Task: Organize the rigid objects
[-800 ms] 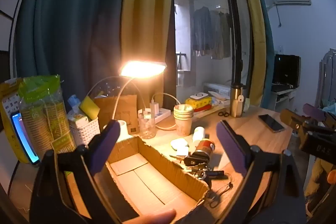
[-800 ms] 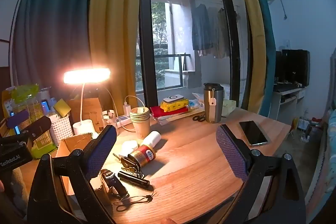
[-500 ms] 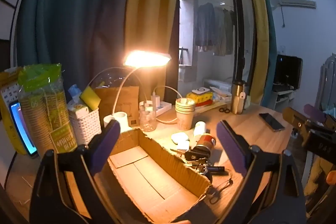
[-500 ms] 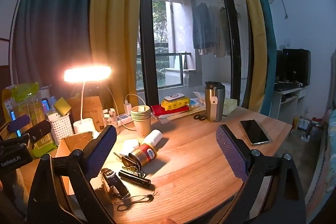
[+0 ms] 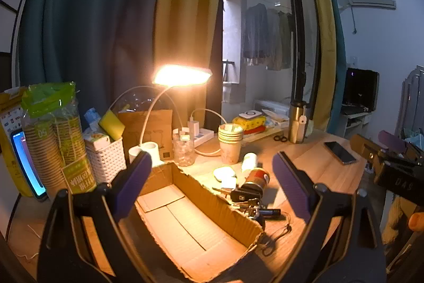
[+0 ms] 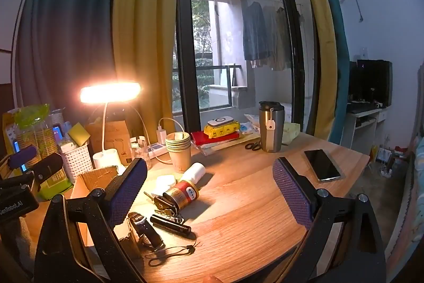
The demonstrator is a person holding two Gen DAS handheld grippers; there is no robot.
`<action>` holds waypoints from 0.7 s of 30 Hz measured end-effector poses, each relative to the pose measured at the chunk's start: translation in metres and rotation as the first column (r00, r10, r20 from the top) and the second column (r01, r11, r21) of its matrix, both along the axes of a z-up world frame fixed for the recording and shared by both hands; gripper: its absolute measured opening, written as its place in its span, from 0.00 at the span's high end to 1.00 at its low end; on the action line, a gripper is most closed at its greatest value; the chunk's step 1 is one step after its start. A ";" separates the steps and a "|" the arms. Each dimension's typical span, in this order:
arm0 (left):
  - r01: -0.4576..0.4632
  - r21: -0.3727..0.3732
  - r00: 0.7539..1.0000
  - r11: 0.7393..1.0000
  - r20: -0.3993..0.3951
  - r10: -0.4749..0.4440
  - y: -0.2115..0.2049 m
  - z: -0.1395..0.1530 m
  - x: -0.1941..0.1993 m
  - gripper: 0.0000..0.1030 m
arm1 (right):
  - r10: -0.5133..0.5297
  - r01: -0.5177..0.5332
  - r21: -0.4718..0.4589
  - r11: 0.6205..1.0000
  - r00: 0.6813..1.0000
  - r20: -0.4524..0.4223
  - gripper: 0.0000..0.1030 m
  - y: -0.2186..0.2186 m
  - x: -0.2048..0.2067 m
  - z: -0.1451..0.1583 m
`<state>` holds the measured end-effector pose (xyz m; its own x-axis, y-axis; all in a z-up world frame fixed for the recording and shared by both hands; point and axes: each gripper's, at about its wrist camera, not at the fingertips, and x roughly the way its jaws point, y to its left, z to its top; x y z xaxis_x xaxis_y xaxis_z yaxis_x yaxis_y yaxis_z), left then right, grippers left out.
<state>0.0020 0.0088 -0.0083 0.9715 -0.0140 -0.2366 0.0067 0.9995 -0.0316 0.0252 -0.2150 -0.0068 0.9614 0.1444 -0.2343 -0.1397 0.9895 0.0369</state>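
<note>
Nothing's sorted yet: the open brown cardboard box (image 5: 185, 224) sits empty, with the red-labelled tin can (image 6: 184, 193), black keys and slim black flashlight (image 6: 171, 224) loose beside it. Left gripper (image 5: 212, 177) and right gripper (image 6: 209, 182) both hover with jaws wide apart, holding nothing.

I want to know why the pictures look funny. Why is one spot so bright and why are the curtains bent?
In both views the lit desk lamp glares, washing out its head and turning the wooden table orange; the room's far side stays dim and bluish. The left wrist view shows the cardboard box glowing under the lamp. The round fisheye lens bends the curtains and darkens the corners in both views.
</note>
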 end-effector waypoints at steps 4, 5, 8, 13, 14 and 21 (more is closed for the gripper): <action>-0.018 0.012 1.000 1.000 0.001 0.018 -0.002 0.000 -0.001 0.10 | 0.001 -0.001 0.001 1.000 1.000 0.000 0.05 0.002 0.000 -0.003; -0.017 0.015 1.000 1.000 -0.001 0.017 -0.002 0.000 0.000 0.10 | 0.001 -0.001 0.002 1.000 1.000 -0.001 0.05 0.001 0.001 -0.002; -0.013 0.018 1.000 1.000 -0.001 0.013 -0.003 0.001 -0.001 0.10 | 0.001 -0.001 0.003 1.000 1.000 -0.002 0.05 0.001 0.001 -0.002; -0.012 0.018 1.000 1.000 -0.002 0.012 -0.005 0.001 -0.002 0.10 | 0.002 -0.001 0.003 1.000 1.000 -0.003 0.05 0.003 0.001 -0.003; -0.014 0.019 1.000 1.000 -0.001 0.014 -0.005 0.001 -0.002 0.10 | 0.002 -0.002 0.003 1.000 1.000 -0.004 0.05 0.003 0.001 -0.003; -0.010 0.012 1.000 1.000 -0.001 0.010 -0.002 0.005 0.000 0.10 | 0.007 -0.007 0.001 1.000 1.000 -0.009 0.05 0.005 0.000 -0.008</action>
